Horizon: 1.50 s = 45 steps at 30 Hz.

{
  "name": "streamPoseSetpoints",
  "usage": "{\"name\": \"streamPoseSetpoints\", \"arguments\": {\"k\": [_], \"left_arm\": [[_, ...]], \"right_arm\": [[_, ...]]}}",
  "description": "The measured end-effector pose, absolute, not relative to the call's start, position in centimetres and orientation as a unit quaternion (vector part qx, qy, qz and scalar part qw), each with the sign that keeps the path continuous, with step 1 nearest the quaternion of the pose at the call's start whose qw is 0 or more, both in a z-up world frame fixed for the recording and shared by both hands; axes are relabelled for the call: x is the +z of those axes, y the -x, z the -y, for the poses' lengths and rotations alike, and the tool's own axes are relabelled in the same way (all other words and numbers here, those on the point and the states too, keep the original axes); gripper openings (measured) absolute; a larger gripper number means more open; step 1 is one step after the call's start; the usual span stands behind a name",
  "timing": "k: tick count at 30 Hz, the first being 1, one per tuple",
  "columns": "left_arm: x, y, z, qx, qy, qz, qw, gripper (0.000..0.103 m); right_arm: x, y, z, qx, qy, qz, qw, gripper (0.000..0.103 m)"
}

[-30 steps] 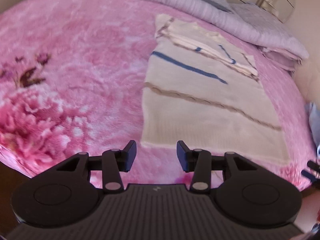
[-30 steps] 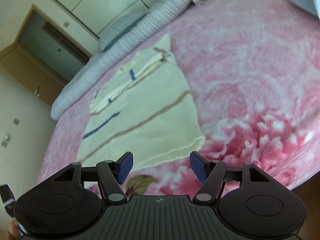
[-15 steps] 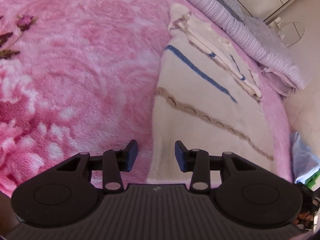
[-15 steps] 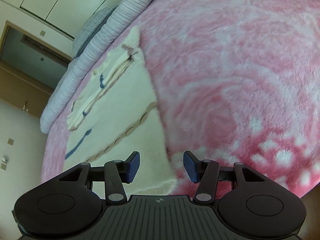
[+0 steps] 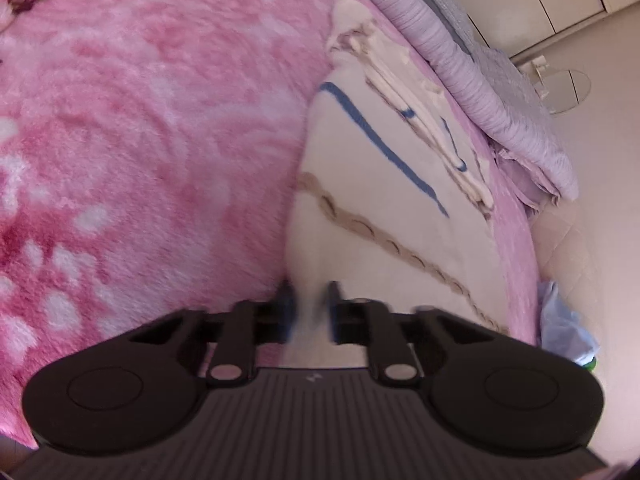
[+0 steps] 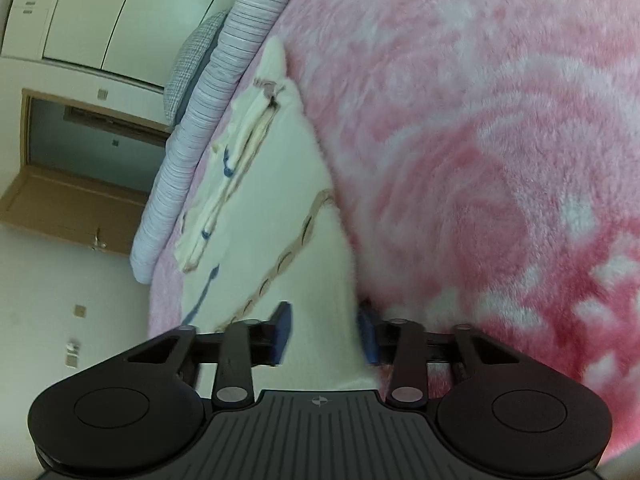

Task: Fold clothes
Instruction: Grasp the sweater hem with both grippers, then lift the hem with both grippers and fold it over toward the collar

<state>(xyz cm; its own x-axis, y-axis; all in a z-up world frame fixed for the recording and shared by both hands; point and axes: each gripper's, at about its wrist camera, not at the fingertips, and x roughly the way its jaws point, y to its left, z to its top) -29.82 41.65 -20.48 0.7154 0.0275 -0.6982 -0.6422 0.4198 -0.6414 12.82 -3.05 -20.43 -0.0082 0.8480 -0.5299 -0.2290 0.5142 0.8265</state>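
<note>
While the cream sweater [image 5: 360, 216] lay flat on the pink floral bed blanket [image 5: 140, 140], sleeves already folded across its upper part, the left tongs [image 5: 310, 308] pinched one hem corner. The right tongs [image 6: 324, 334] stood spread astride the other corner. Blue and tan stripes crossed the knit; folding lengthwise apparently remained.

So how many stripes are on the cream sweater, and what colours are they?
Blue stripes on the sweater body: 1
Tan chain-pattern stripes on the body: 1
Total on the body: 2
The folded sleeves near the top show small blue and tan bits too, but they are too bunched up to count.
</note>
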Motion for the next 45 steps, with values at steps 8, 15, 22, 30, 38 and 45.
{"name": "streamPoseSetpoints", "arguments": {"k": [8, 15, 22, 30, 38, 45], "left_arm": [[-20.4, 30.3, -41.3, 0.213, 0.482, -0.299, 0.795, 0.006], [-17.7, 32.7, -39.8, 0.219, 0.463, -0.266, 0.817, 0.005], [-15.2, 36.3, -36.5, 0.215, 0.443, -0.265, 0.829, 0.005], [-14.7, 43.6, -29.7, 0.209, 0.451, -0.278, 0.822, 0.005], [-12.8, 44.8, -28.2, 0.204, 0.442, -0.282, 0.827, 0.005], [-9.3, 38.1, -35.2, 0.193, 0.4, -0.256, 0.859, 0.005]], "right_arm": [[-19.9, -12.1, 2.8, 0.423, -0.237, -0.566, 0.667, 0.008], [-17.1, -10.7, 4.2, 0.446, -0.239, -0.534, 0.677, 0.007], [-14.6, -7.6, 7.2, 0.457, -0.228, -0.522, 0.683, 0.007], [-14.6, -1.9, 14.5, 0.444, -0.233, -0.544, 0.673, 0.007], [-11.9, -1.0, 15.5, 0.467, -0.219, -0.523, 0.679, 0.007], [-7.8, -7.6, 9.1, 0.517, -0.198, -0.442, 0.706, 0.007]]}}
